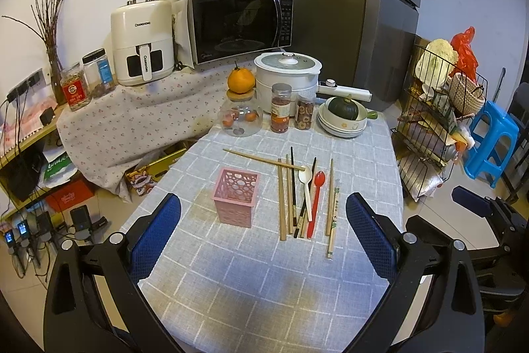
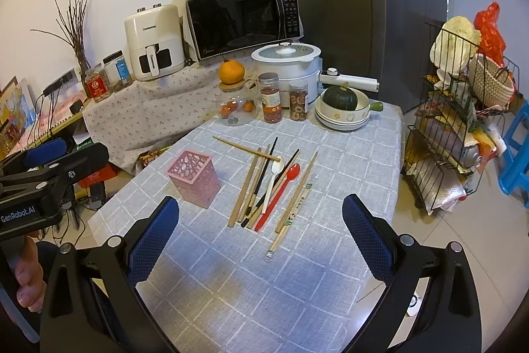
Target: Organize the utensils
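Left wrist view: left gripper (image 1: 263,222) above the near edge of the checked tablecloth (image 1: 251,280), jaws spread wide, empty. Pink holder (image 1: 235,201) upright between the fingers, farther back. Just right of it: bundle of chopsticks (image 1: 287,197), white spoon (image 1: 306,191), red spoon (image 1: 315,204), one wooden chopstick (image 1: 263,159) laid across, perhaps touching the white spoon. Right gripper (image 2: 261,225) likewise agape, gripping nothing.

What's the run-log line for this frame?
stage: pre-grasp | left gripper: open, empty | right gripper: open, empty | pink holder: upright | utensils: on tablecloth
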A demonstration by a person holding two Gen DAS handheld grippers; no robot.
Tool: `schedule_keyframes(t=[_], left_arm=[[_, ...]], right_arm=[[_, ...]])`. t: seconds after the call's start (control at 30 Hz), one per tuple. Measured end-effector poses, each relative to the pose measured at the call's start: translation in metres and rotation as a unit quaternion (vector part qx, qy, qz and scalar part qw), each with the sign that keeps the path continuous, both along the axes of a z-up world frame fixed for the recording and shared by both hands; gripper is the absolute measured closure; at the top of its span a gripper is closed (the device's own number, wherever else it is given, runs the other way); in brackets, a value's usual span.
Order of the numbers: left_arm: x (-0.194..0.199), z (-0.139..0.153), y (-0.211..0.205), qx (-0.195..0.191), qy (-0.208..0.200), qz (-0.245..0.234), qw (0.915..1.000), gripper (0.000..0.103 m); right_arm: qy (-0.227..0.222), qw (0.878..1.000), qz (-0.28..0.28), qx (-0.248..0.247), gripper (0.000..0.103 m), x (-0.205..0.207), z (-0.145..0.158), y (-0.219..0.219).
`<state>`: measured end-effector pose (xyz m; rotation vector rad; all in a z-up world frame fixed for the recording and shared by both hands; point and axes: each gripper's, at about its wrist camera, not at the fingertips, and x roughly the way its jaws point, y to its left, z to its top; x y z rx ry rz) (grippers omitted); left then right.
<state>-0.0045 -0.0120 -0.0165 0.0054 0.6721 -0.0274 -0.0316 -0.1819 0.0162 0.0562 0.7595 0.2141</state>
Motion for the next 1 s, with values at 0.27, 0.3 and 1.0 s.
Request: schedule_keyframes(t=[0.27, 0.3, 1.0], left_arm=[[0.000, -0.001, -0.002, 0.000, 0.002, 0.000, 1.0000, 0.007], [0.001, 0.001, -0.001, 0.000, 0.001, 0.000, 1.0000, 0.007], [0.091, -0.017, 0.012, -0.087, 0.107, -0.021, 0.9903, 0.007]], right_arm=[[0.000, 1.000, -0.001, -0.001, 0.007, -0.001, -0.001, 0.003], [0.001, 1.000, -0.001, -0.002, 0.007, 0.000, -0.001, 0.003], [0.098, 0.994, -0.047, -0.017, 0.007, 0.057, -0.056, -0.024]])
